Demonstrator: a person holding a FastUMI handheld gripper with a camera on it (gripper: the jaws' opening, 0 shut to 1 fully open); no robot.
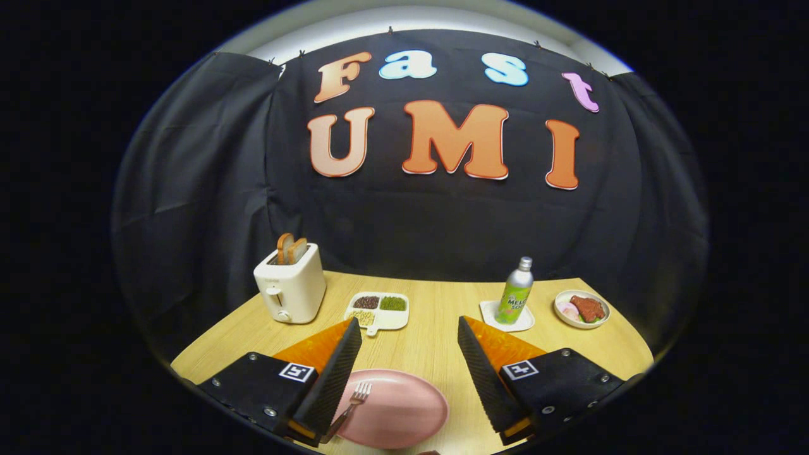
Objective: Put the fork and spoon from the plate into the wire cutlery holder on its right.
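Your gripper [409, 373] hangs above the wooden table [430, 328] with its fingers spread wide, nothing pinched between them. Right down between those fingers sits the pink plate [404, 414], nearer your left finger than your right. The fork [351, 407] lies on the plate's left side, tines pointing away from you, and its handle slips under the ribbed pad of your left finger [328, 385], so the fork is just beside that finger, not in the gap's middle. I can't make out a spoon on the plate from here.

Beyond your fingertips, well clear: a cream toaster [291, 287] with two slices of bread [291, 248] standing in it off to the left, a divided tray [378, 311] of beans and grains beside it. Out to the right, a green bottle [515, 292] stands upright on a white coaster [505, 316], and past it a bowl [582, 309] of food.
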